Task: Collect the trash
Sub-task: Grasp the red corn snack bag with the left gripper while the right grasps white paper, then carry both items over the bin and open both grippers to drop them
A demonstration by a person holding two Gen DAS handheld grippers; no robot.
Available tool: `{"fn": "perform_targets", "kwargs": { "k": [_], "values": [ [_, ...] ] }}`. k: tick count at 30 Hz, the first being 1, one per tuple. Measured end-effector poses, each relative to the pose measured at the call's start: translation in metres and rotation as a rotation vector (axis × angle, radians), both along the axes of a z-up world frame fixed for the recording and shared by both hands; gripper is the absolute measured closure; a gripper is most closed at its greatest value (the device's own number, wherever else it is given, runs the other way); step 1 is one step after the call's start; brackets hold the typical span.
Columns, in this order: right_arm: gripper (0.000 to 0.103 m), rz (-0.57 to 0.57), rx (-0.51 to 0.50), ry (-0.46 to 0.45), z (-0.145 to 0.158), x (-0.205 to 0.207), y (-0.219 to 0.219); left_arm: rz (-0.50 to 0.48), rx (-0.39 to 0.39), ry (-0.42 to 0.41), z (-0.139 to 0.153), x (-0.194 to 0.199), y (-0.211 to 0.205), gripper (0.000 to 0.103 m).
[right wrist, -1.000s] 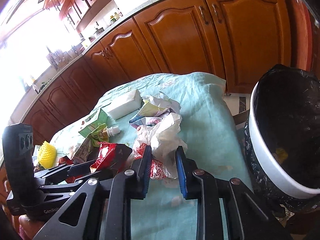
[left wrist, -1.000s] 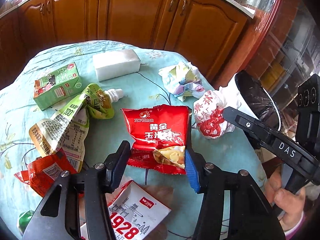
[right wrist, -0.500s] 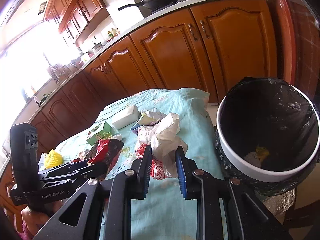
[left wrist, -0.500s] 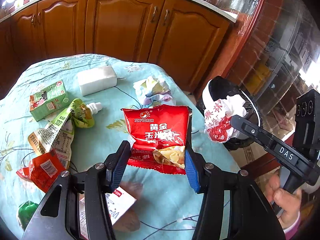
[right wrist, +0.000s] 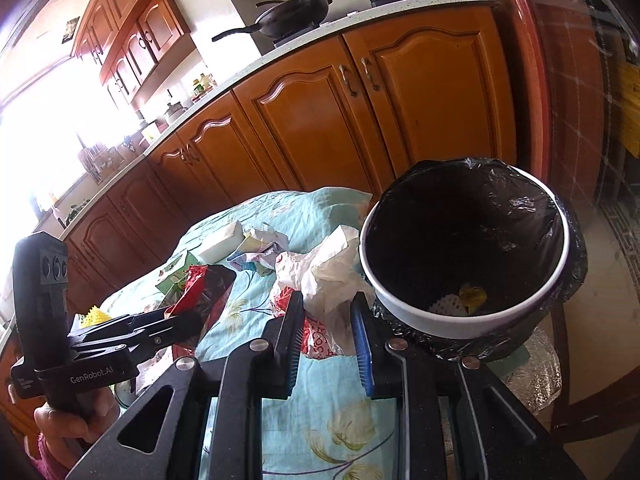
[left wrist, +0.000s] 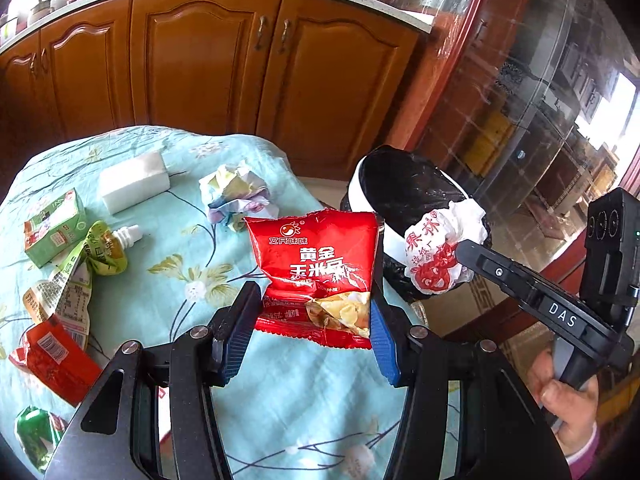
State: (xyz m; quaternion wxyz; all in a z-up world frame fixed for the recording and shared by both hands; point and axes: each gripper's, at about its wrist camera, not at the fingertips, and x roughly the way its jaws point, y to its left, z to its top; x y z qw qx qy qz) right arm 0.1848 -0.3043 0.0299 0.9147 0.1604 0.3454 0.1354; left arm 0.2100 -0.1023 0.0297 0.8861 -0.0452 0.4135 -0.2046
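Observation:
My left gripper [left wrist: 310,322] is shut on a red snack bag [left wrist: 318,268] and holds it in the air above the table's right side. My right gripper [right wrist: 326,334] is shut on a crumpled white bag with red print [right wrist: 326,280], which also shows in the left wrist view [left wrist: 438,252] right at the bin's rim. The white bin with a black liner [right wrist: 468,248] stands beside the table; in the left wrist view the bin [left wrist: 394,196] is behind the held bags. Scraps lie at the bin's bottom.
On the teal floral tablecloth [left wrist: 192,248] lie a crumpled paper ball [left wrist: 236,196], a white block [left wrist: 134,180], a green carton [left wrist: 52,226], a green pouch [left wrist: 104,252] and several wrappers [left wrist: 52,344]. Wooden cabinets [left wrist: 200,56] stand behind.
Both grippers lifted their bags off the table and moved right toward the bin. The white bag now sits at the bin's rim, and the bin looks nearer in the right wrist view.

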Motion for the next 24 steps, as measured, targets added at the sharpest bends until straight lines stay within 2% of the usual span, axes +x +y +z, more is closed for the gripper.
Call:
{"fn": "perform_targets", "kwargs": {
  "k": [24],
  "values": [
    [0.079, -0.139, -0.020, -0.024, 0.010, -0.006, -0.065, -0.136, 0.050, -0.035, 0.018, 0.027, -0.087, 0.051]
  ]
}}
